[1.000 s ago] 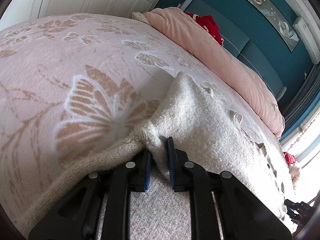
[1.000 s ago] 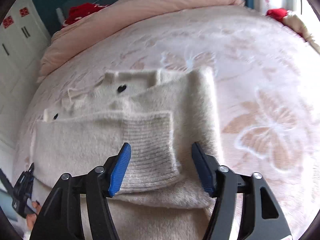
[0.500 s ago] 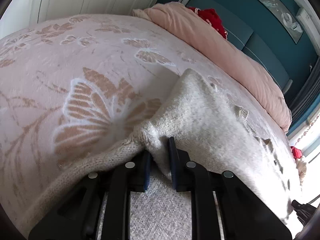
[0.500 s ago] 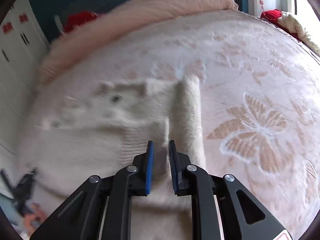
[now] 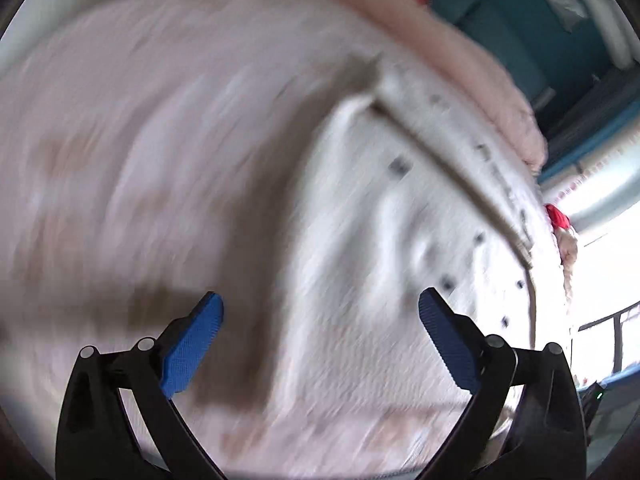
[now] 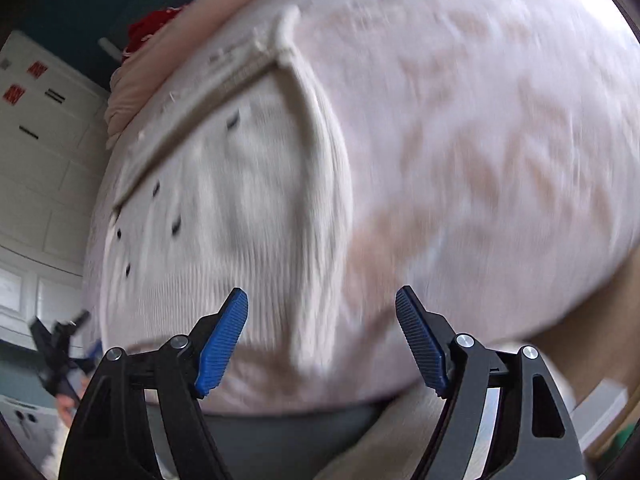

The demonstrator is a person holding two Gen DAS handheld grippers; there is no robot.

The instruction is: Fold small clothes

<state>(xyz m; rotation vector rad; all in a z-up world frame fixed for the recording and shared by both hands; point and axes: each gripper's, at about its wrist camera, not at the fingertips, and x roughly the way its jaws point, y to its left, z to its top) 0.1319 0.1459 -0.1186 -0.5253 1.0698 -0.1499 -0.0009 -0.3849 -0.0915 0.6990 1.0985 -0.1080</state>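
Bed (image 6: 500, 128) fills both views, pink spread with a faint butterfly print, heavy blur everywhere. Pink duvet roll (image 5: 460, 52) sits along the head edge, red item (image 6: 148, 32) tucked by it. I read the bed as the folding surface, so the garment lies flat on it for that reason.

Cream knit sweater (image 6: 248, 208) lies on the bed near the foot edge, dark buttons (image 5: 398, 166) showing. It looks folded into a rough rectangle, one long fold ridge running toward the head edge. Probably one fold done, more to go.

Open room: plenty of bare spread on the side of the sweater away from the buttons. The foot edge is close under both grippers, so little margin there.

My left gripper (image 5: 320, 344) has jaws spreading wide, nothing between the pads, sweater below and beyond. My right gripper (image 6: 322, 344) is also opening, nothing pinched, hovering over the sweater's near edge. The left gripper shows as a dark blur low at the view's left edge.
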